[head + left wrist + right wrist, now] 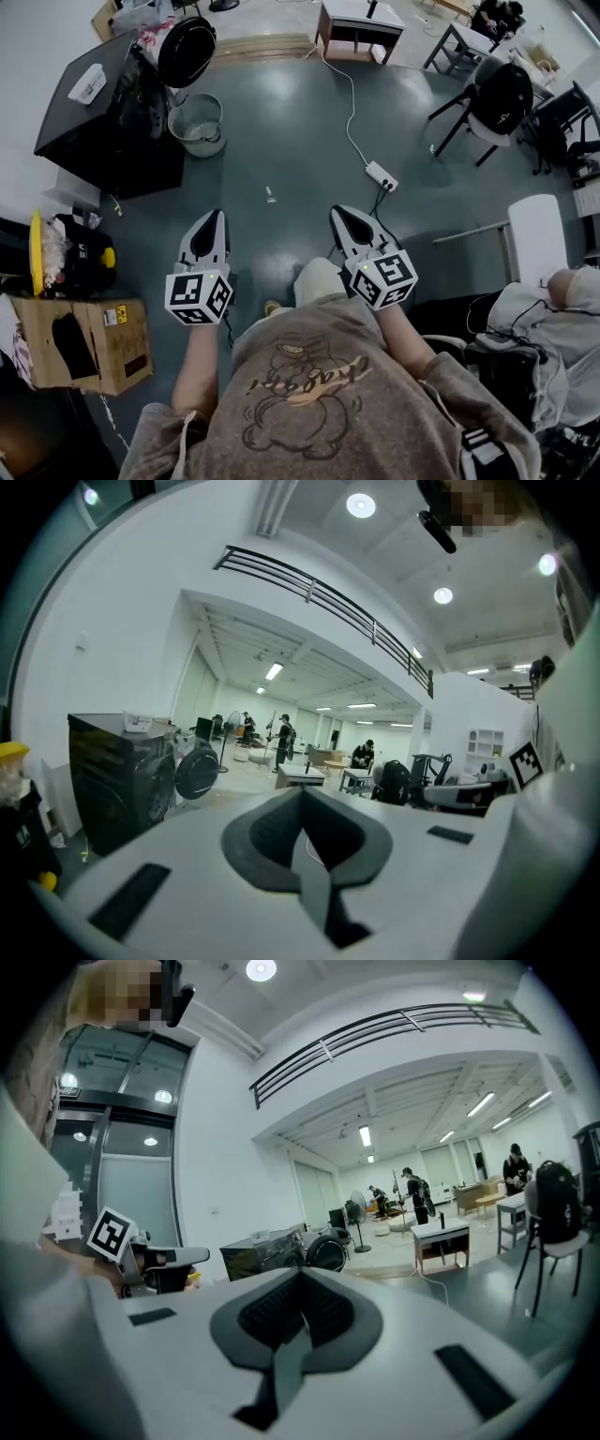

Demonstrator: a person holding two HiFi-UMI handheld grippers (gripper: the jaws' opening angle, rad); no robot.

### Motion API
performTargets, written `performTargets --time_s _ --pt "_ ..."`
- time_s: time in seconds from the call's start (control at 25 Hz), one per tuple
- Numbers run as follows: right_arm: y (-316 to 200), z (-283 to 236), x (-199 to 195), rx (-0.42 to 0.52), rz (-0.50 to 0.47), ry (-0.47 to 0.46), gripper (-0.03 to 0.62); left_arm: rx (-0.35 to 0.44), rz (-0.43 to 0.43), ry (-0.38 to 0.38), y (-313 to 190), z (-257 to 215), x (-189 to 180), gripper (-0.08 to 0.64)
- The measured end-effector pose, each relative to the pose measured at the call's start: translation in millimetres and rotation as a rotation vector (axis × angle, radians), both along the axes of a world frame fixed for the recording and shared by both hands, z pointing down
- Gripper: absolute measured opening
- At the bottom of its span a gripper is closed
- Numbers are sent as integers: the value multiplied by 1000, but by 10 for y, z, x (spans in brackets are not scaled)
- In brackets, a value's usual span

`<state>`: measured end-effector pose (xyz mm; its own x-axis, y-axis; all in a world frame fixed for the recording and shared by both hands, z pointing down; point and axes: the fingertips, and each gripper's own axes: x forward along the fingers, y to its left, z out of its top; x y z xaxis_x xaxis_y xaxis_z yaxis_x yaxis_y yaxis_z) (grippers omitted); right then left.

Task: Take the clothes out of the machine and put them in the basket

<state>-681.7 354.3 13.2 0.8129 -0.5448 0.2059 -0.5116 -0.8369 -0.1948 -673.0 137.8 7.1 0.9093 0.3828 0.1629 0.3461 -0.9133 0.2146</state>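
One black washing machine stands at the upper left of the head view with its round door swung open. A pale basket sits on the floor just beside it. Well apart, lower in the frame, the left gripper and the right gripper point nearly level, each with its jaws closed together on nothing.

Open hall: dark grey-green glossy floor, white walls, round recessed ceiling lights, black gallery railing overhead. Small desk, black office chair, white power strip on the floor.
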Motion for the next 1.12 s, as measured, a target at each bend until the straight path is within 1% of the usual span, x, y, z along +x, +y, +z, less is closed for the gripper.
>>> performTargets --time_s 0.2,0.28,0.36,0.56,0.72,0.92,1.12 --pt "37 92 172 14 29 -11 -3 -12 19 -7 41 113 256 5" --pt "46 171 330 8 30 -15 -3 -11 22 -6 49 164 413 5" --pt "58 256 568 2 30 -21 -3 -5 20 -6 47 213 646 5" --pt "87 321 1360 0 10 -33 -3 10 -6 -14 64 237 1393 5" --pt "170 200 2115 6 -14 -15 -3 11 -43 -9 104 128 2094 5" --pt "450 74 3019 15 -28 0 -3 -2 -98 0 255 -9 2941 5" --pt "621 102 3724 34 -45 -22 -3 -8 -155 2 295 -44 3561 5"
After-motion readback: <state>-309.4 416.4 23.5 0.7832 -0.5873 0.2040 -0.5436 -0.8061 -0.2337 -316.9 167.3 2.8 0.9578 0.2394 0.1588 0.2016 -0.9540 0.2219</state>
